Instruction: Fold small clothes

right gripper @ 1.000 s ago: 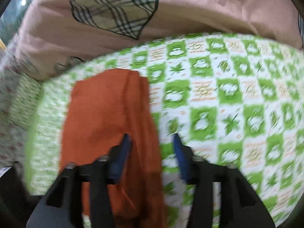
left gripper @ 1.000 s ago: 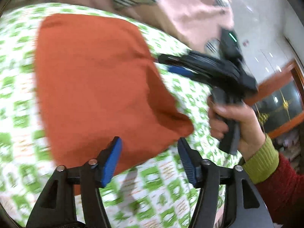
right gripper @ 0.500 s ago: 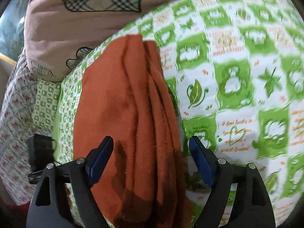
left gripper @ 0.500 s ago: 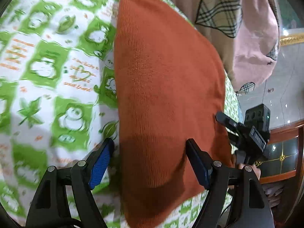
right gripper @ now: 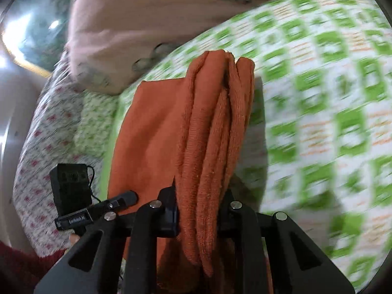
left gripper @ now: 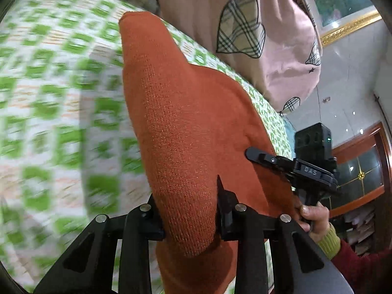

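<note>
Green-and-white patterned sheet (left gripper: 49,93), pink plaid-heart blanket (left gripper: 245,31), gold picture frame (left gripper: 348,28)

Each wrist camera looks forward along its own jaws, close above the green-checked bedsheet (left gripper: 61,112); both share the folded orange knit cloth (left gripper: 186,127) and pink pillow (right gripper: 137,24).

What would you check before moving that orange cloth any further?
1. Left gripper clamped on the orange cloth: ok.
2. Right gripper clamped on the bunched folded edge: ok.
3. Layers of the cloth lined up at the right gripper: not ok, they look bunched and uneven.
4. Cloth free of the pink blanket: ok.
5. Green patterned sheet smooth under the cloth: cannot tell, blurred.
</note>
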The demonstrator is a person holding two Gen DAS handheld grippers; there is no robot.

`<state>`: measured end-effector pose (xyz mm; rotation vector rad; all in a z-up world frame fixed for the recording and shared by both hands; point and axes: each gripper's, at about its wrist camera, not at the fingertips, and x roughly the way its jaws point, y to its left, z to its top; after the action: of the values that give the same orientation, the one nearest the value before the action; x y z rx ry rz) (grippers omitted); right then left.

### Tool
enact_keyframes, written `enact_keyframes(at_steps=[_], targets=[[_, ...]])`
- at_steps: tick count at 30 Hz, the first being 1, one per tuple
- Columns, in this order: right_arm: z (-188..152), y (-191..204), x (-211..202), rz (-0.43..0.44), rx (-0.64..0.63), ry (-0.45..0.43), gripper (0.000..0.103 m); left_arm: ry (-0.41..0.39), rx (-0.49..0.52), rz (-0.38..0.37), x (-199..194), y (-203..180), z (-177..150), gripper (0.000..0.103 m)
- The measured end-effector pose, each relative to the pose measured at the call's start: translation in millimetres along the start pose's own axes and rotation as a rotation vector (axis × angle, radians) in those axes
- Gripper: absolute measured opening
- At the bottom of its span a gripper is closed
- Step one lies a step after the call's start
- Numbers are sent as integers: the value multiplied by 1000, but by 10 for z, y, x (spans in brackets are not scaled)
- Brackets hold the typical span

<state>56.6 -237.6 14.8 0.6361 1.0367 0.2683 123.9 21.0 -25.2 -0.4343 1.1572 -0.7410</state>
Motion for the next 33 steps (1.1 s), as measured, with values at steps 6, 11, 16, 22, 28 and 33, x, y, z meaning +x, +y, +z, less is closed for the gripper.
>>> enact_keyframes(at_steps=[6, 11, 16, 22, 28, 33], targets=[[-323, 391, 534, 88, -56, 78, 22, -19, -17, 80, -598, 392, -285, 29], [-473, 434, 901, 45, -73, 148, 23, -3, -111, 155, -544, 798, -554, 36], [-483, 320, 946, -82, -54, 183, 50, -22, -178, 176, -640, 942, -670, 55], [-308, 581, 500, -254, -141, 16, 54, -85, -179, 213, -891, 985, -510, 65], [-41, 717, 794, -262, -175, 7, 36, -102, -238, 230, -835, 1183, -289, 65], [44, 702, 895, -205, -135, -15, 14, -97, -247, 228, -698, 1220, -117, 65]])
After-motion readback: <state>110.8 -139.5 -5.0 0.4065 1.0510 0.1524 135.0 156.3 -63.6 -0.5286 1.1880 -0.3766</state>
